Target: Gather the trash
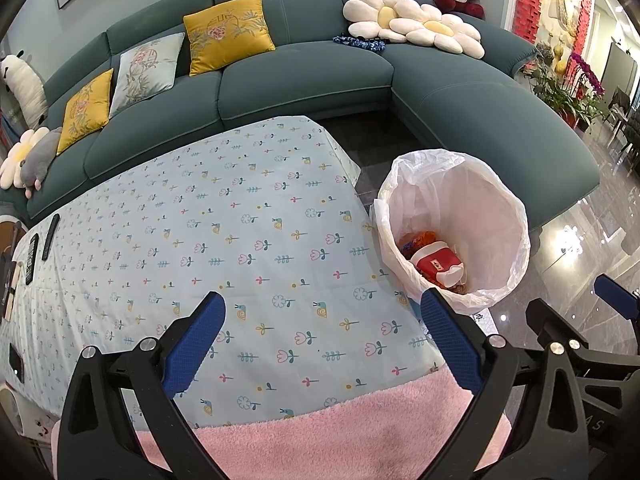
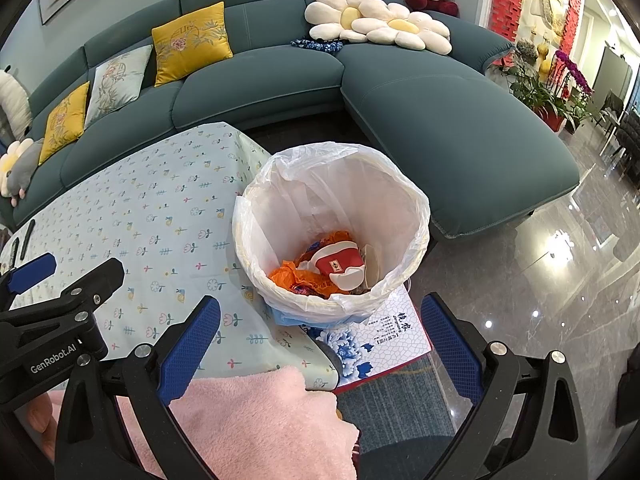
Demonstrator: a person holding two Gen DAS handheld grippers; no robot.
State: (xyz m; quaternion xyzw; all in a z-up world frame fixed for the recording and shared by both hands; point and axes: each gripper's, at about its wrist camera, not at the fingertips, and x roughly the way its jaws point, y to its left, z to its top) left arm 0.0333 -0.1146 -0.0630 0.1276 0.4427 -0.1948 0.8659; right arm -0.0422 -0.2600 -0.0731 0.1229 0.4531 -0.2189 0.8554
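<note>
A teal sofa (image 2: 400, 92) curves behind the floral-clothed table (image 1: 224, 232), beside which the lined bin (image 2: 416, 216) holds the trash (image 2: 340, 266) – red-and-white carton, orange wrappers – while left gripper (image 1: 322, 338) and right gripper (image 2: 320, 342) gape wide, empty.

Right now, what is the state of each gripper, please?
Left gripper: open, holding nothing.
Right gripper: open, holding nothing.

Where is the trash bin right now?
The trash bin stands on the floor at the table's right edge, centre of the right wrist view, ahead of the open right gripper.
</note>
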